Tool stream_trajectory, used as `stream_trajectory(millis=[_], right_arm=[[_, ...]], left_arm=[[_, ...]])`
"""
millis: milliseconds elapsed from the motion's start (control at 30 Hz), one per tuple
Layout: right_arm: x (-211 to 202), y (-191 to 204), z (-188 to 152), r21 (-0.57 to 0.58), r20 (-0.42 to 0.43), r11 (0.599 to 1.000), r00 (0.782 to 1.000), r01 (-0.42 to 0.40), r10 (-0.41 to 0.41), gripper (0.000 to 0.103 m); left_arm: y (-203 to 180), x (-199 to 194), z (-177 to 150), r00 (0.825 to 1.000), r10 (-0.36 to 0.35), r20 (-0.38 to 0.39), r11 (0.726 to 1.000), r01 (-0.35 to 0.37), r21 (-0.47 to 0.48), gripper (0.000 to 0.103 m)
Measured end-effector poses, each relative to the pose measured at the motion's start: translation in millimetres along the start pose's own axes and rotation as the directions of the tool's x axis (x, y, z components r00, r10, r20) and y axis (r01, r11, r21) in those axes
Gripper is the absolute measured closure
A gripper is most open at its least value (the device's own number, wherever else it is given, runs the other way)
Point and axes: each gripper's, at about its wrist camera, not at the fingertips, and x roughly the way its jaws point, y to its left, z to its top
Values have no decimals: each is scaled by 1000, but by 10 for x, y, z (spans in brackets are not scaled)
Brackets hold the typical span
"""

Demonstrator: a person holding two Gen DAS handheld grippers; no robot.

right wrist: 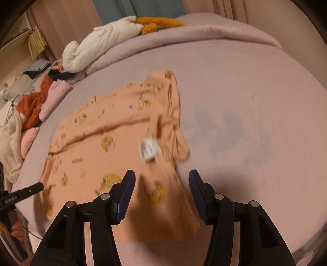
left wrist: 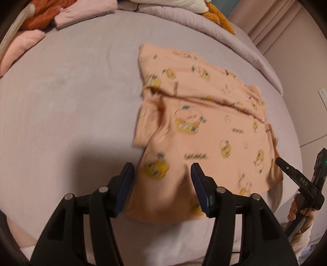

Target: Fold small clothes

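A small peach garment (left wrist: 196,126) printed with yellow cartoon figures lies spread on the lilac bed, creased across its middle; it also shows in the right wrist view (right wrist: 114,147), with a white label (right wrist: 149,150) on top. My left gripper (left wrist: 161,176) is open and empty, hovering over the garment's near left edge. My right gripper (right wrist: 161,184) is open and empty, over the garment's near right corner. Each gripper appears in the other's view: the right gripper (left wrist: 294,174) at the garment's right edge, the left gripper (right wrist: 26,192) at its left edge.
A pile of clothes, rust and pink (right wrist: 38,104), lies at the bed's far left, also in the left wrist view (left wrist: 40,16). A white and orange plush toy (right wrist: 114,34) and a rolled lilac duvet (right wrist: 184,34) lie along the back. Curtains (left wrist: 286,20) hang beyond.
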Motion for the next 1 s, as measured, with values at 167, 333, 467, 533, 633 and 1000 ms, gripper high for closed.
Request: stream_trajectory(millis=[167, 333, 467, 533, 633, 1000], right_arm=[[-16, -33, -172, 24, -25, 1000, 1000, -1, 2, 49], [-74, -52, -289, 35, -22, 999, 1000, -10, 11, 49], [-81, -71, -334, 37, -2, 999, 1000, -6, 6, 60], [-75, -67, -340, 32, -6, 999, 1000, 6, -6, 85], [-148, -47, -321, 27, 16, 1000, 1000, -9, 9, 96], [-629, 132, 72, -9, 185, 986, 969, -164, 163, 97]], left_arm=[[45, -33, -146, 999, -40, -20, 999, 40, -24, 48], [22, 5, -234, 999, -47, -28, 999, 46, -17, 62], [4, 49, -257, 998, -60, -37, 998, 60, 0, 96], [26, 24, -249, 995, -88, -40, 996, 87, -26, 97], [-10, -71, -231, 995, -101, -19, 995, 101, -15, 97], [-194, -628, 149, 970, -201, 140, 980, 197, 43, 97]])
